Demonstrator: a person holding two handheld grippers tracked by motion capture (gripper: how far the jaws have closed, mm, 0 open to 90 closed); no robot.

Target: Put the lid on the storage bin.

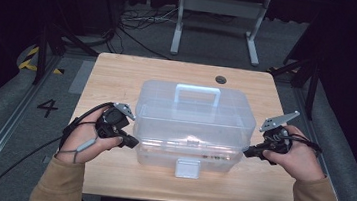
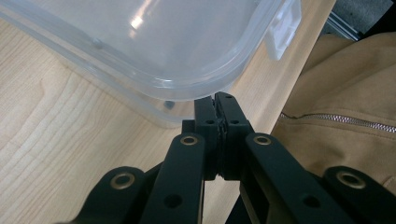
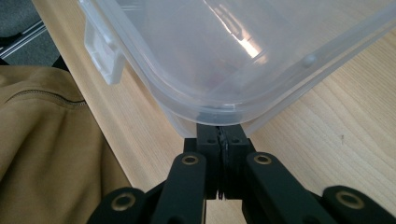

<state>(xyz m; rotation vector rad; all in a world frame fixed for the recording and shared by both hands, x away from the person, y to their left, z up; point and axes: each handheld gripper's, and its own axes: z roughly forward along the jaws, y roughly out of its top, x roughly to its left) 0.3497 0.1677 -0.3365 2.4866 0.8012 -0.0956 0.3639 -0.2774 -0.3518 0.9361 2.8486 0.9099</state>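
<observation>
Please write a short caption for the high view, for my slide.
Two shut grippers, left and right, meet the near corners of a clear lidded box.

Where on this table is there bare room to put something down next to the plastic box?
Bare wood runs behind the clear box, from its back wall to the far edge of the table, except the small round hole. Narrower strips lie along both far sides. The near corners are crowded: the left claw and right claw sit shut against the box there.
</observation>
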